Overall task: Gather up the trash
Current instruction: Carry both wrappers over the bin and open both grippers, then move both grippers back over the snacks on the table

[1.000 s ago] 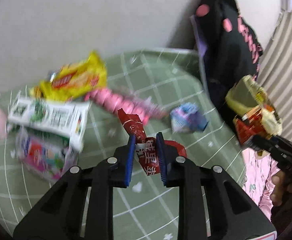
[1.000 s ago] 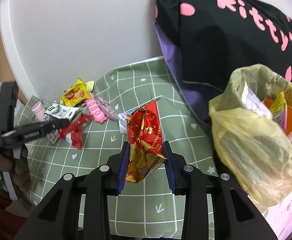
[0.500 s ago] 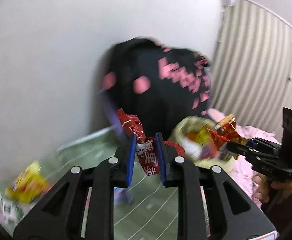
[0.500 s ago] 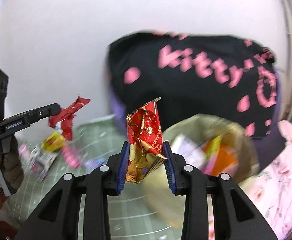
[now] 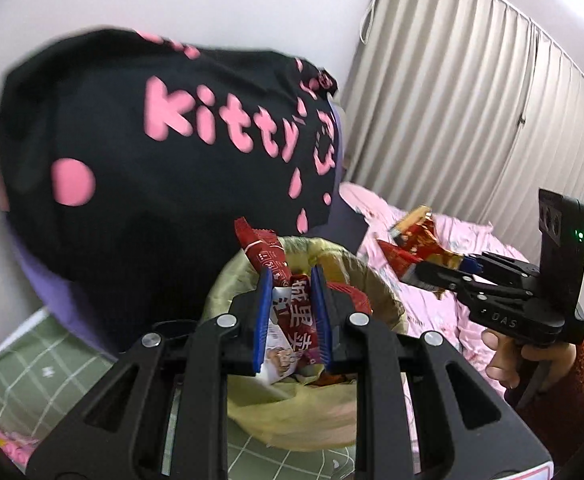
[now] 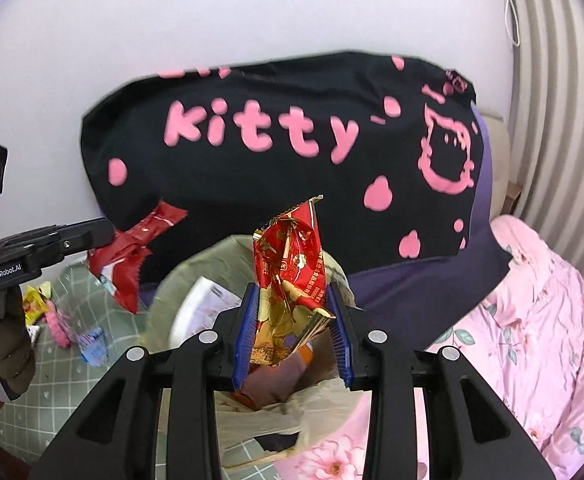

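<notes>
My left gripper (image 5: 290, 316) is shut on a red and white snack wrapper (image 5: 288, 304), held just over the mouth of a yellow trash bag (image 5: 323, 412). The same wrapper (image 6: 128, 256) shows at the left of the right wrist view, pinched in the left gripper (image 6: 104, 236). My right gripper (image 6: 292, 332) is shut on a crumpled red and gold foil wrapper (image 6: 292, 272), above the open trash bag (image 6: 164, 292), which holds paper and orange packaging. From the left wrist view the right gripper (image 5: 415, 272) and its foil wrapper (image 5: 415, 240) hang to the right of the bag.
A black cushion with pink "kitty" lettering (image 6: 292, 144) leans on the white wall behind the bag. Pink floral bedding (image 6: 539, 320) lies to the right, curtains (image 5: 471, 120) beyond. Several more wrappers (image 6: 52, 312) lie on the green checked mat (image 6: 64, 380) at left.
Both grippers have swung up and to the right, away from the litter on the green mat, and now hang over the yellow trash bag. Each keeps hold of its wrapper.
</notes>
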Action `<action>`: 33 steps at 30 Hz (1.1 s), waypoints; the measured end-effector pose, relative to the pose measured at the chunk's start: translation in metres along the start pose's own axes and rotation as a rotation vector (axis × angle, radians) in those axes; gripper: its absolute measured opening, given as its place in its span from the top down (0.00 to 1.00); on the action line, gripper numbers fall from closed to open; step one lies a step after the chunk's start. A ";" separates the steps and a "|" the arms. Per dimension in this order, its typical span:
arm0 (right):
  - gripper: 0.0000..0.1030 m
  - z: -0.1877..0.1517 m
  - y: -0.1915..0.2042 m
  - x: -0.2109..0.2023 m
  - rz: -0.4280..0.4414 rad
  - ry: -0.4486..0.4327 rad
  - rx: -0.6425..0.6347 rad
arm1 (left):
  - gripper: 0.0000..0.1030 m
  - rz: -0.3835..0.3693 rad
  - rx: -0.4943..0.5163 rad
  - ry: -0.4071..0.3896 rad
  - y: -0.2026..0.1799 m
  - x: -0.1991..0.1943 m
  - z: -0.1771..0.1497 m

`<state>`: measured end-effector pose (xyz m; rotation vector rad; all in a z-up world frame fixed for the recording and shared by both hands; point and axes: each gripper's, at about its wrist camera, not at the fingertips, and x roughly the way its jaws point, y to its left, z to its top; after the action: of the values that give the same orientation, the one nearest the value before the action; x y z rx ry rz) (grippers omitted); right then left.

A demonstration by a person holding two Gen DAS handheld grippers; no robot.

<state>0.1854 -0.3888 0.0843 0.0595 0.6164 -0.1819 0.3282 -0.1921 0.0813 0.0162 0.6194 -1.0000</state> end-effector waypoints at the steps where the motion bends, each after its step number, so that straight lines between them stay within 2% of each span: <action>1: 0.69 0.000 -0.002 0.006 0.005 0.009 -0.001 | 0.81 -0.011 0.004 0.015 -0.002 0.010 0.000; 10: 0.69 -0.021 -0.004 0.052 0.052 0.130 -0.032 | 0.81 -0.074 -0.046 0.106 0.008 0.078 0.010; 15: 0.60 -0.033 -0.003 0.060 0.097 0.165 -0.035 | 0.79 -0.091 -0.097 0.132 0.017 0.091 0.004; 18: 0.57 -0.037 -0.004 0.062 0.100 0.169 -0.034 | 0.74 -0.099 -0.127 0.130 0.023 0.085 -0.002; 22: 0.55 -0.039 -0.001 0.062 0.083 0.164 -0.029 | 0.66 -0.059 -0.133 0.106 0.026 0.065 -0.010; 24: 0.50 -0.040 0.003 0.058 0.077 0.153 -0.030 | 0.63 -0.025 -0.140 0.076 0.029 0.050 -0.013; 27: 0.49 -0.038 0.008 0.051 0.090 0.120 -0.026 | 0.61 0.016 -0.158 0.039 0.035 0.030 -0.016; 33: 0.49 -0.027 0.022 0.039 0.069 0.049 -0.031 | 0.60 0.156 -0.177 0.005 0.049 -0.014 -0.028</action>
<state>0.2050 -0.3699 0.0397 0.0553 0.6644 -0.1042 0.3483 -0.1463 0.0524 -0.0879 0.6991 -0.7922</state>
